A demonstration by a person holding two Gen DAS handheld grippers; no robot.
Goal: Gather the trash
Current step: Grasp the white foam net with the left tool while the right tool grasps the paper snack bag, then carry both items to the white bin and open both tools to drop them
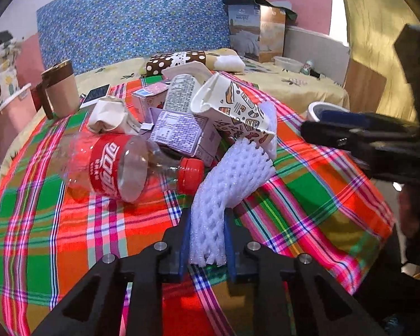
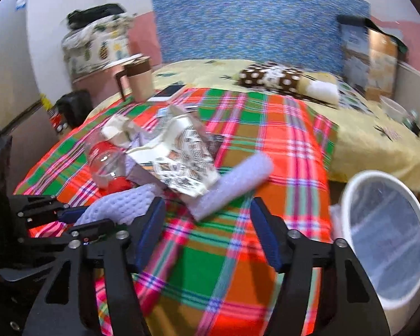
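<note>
My left gripper [image 1: 207, 249] is shut on the near end of a white foam net [image 1: 232, 176], its blue pads squeezing it. The net leans against a trash pile on the plaid cloth [image 1: 56, 224]: a clear cola bottle [image 1: 117, 168] with a red cap, a purple carton [image 1: 182, 134], a crushed patterned paper cup [image 1: 232, 109] and crumpled paper [image 1: 109, 117]. My right gripper [image 2: 207, 201] is open. The near end of a second foam net [image 2: 232, 184] lies between its fingertips, and the pads stand clear of it. In the right wrist view the left gripper [image 2: 70, 218] holds its foam net [image 2: 120, 204].
A white bin [image 2: 386, 238] lined with clear plastic stands at the right, off the cloth's edge. A beige and brown mug [image 1: 60, 89] and a phone [image 1: 95, 96] sit at the far left. A polka-dot pillow [image 1: 176, 60] and a cardboard box [image 1: 254, 33] lie behind.
</note>
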